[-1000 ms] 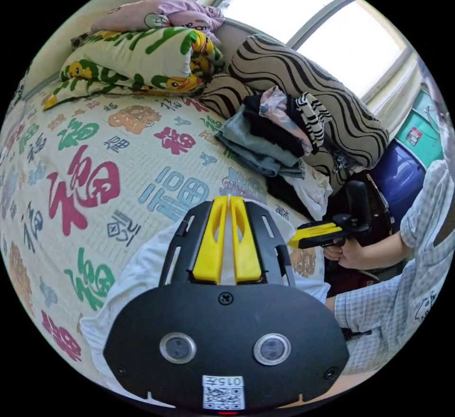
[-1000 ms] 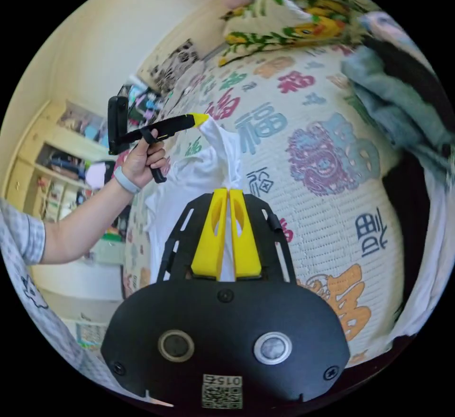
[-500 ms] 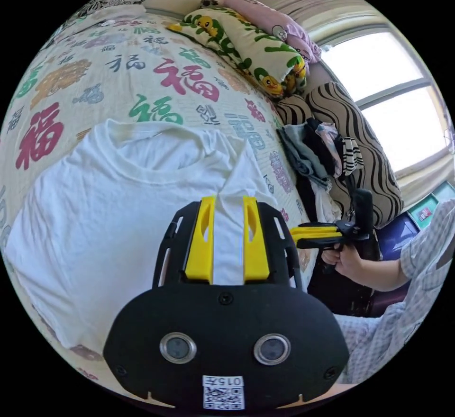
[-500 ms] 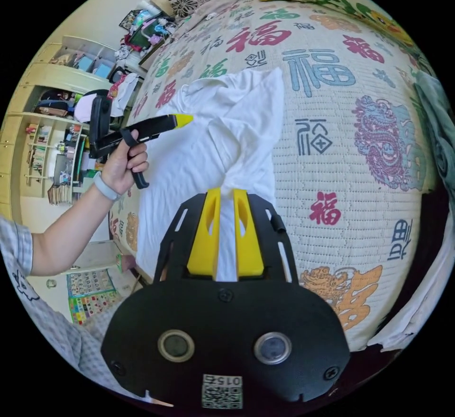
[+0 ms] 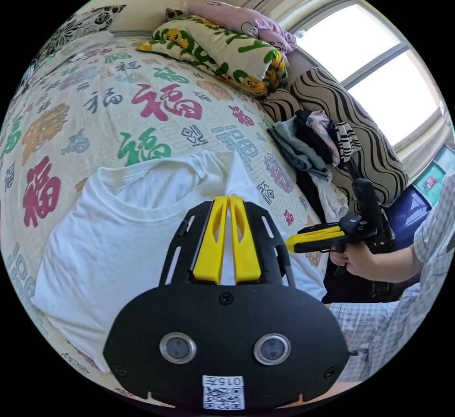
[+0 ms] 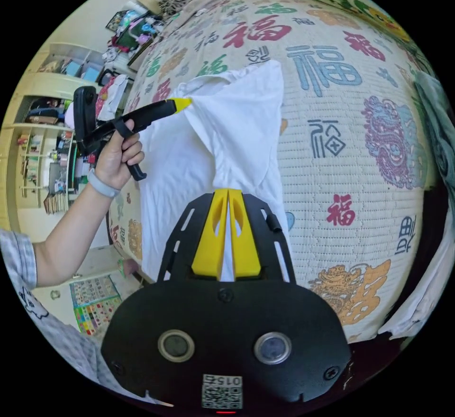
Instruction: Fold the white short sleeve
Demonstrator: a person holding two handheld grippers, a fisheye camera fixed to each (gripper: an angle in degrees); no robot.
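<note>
White short sleeve [image 5: 113, 237], flat, side lifted

Shirt [image 5: 113, 246] lies on bed [image 5: 142, 104] (pillows [image 5: 213, 52] behind).

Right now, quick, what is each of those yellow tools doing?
Left tool: closed, pinching the white short sleeve shirt on the bed.
Right tool: closed, pinching the same shirt at another spot.

White shirt's [image 5: 118, 241] hem behind claw housing
</note>
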